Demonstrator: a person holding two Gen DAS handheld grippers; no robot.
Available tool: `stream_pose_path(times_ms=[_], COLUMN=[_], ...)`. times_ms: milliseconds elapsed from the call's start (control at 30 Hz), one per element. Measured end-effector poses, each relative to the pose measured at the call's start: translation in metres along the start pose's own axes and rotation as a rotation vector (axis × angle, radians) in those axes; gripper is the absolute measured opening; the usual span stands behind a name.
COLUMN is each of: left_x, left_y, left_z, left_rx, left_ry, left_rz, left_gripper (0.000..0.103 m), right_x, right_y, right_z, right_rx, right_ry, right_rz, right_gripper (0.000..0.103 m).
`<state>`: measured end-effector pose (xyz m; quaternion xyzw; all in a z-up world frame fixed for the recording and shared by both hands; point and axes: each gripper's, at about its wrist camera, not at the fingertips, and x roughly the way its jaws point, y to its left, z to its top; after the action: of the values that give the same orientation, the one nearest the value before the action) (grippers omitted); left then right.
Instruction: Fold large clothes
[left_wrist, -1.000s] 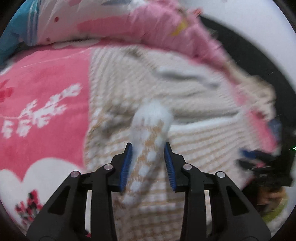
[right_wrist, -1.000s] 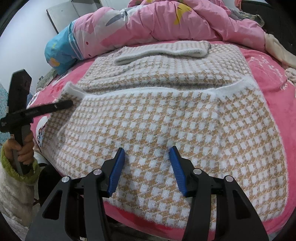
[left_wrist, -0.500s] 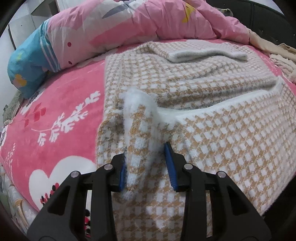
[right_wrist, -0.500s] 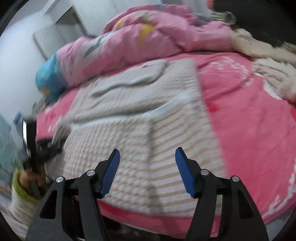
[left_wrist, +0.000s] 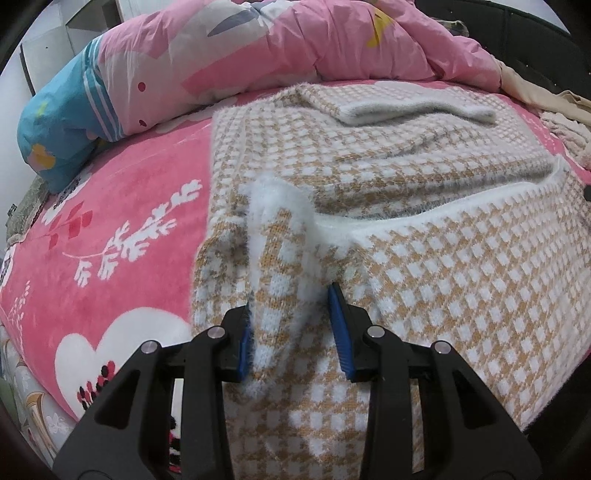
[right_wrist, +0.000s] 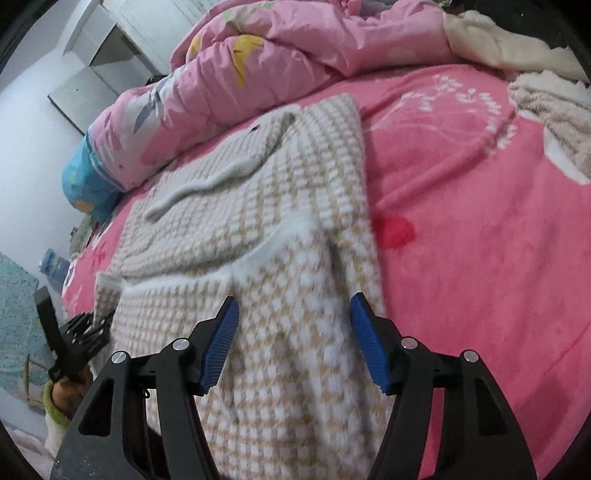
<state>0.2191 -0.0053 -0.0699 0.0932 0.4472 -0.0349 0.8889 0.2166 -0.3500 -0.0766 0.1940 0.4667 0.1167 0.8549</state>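
The checked sweater (left_wrist: 424, 229) lies flat on the pink bed (left_wrist: 110, 221), its bottom part already turned up over the body, so the step in hand is a fold along the length. The left tool (left_wrist: 291, 325) has its pads partly closed, with a raised corner of the white-edged hem between them (firm contact on both pads cannot be confirmed). The right tool (right_wrist: 293, 339) hovers over the opposite side, pads well apart and holding nothing. The next move likely requires the right tool to grip its corner. The long axis of the sweater runs away from both cameras, collar end toward the pink quilt (left_wrist: 295, 48).
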Motion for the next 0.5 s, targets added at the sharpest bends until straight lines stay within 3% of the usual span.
stream_pose_path(times_ms=[200, 333, 500], left_x=[0.000, 0.000, 0.000], left_y=[0.001, 0.000, 0.000], left_z=[0.000, 0.000, 0.000], left_rx=[-0.002, 0.001, 0.001], left_ry=[0.001, -0.001, -0.001], left_rz=[-0.004, 0.000, 0.000], left_gripper=[0.034, 0.034, 0.034], right_x=[-0.011, -0.005, 0.021], right_y=[0.003, 0.004, -0.003], right_z=[-0.020, -0.010, 0.012], right_rx=[-0.036, -0.041, -0.006], right_ry=[0.072, 0.080, 0.083], right_rz=[0.024, 0.049, 0.033], right_gripper=[0.061, 0.061, 0.048])
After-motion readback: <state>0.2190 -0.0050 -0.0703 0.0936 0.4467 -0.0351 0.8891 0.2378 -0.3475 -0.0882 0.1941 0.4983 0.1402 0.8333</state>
